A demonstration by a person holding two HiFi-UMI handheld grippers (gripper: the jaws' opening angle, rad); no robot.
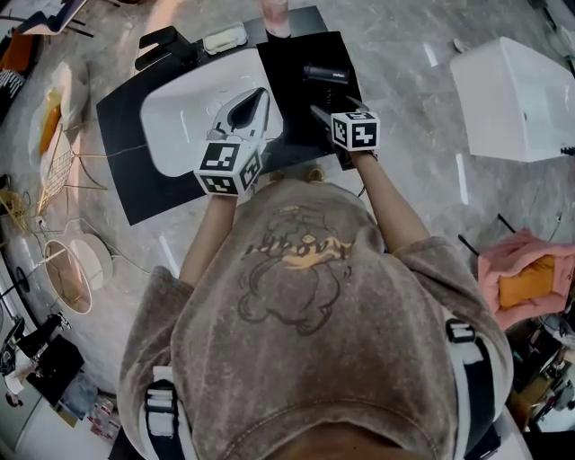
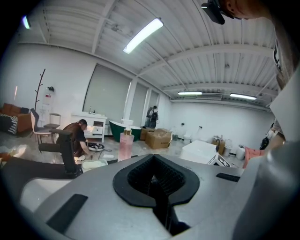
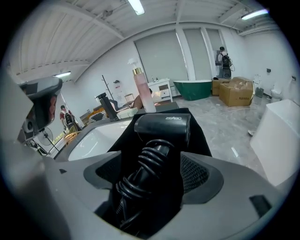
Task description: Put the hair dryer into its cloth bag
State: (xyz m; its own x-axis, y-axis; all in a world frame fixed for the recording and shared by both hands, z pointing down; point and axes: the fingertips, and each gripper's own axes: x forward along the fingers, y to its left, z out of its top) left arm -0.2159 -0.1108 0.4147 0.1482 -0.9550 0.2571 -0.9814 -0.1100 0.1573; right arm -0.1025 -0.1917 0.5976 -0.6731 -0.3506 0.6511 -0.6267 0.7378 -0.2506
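The black hair dryer (image 1: 325,74) lies on the black cloth bag (image 1: 287,81), which is spread on the counter right of the sink. In the right gripper view the hair dryer (image 3: 164,127) has its cord wound round the handle, and the handle points toward the camera over the bag (image 3: 200,143). My right gripper (image 1: 334,104) is open, its jaws on either side of that handle (image 3: 150,164) with gaps showing at both pads. Over the sink basin, my left gripper (image 1: 254,99) is shut with nothing in it (image 2: 155,180).
A white sink basin (image 1: 180,121) sits in a black counter, with a black faucet (image 1: 166,45), a soap dish (image 1: 225,39) and a pink bottle (image 1: 277,16) behind it. A white box (image 1: 517,94) stands on the floor at right. A person (image 2: 77,136) crouches far off.
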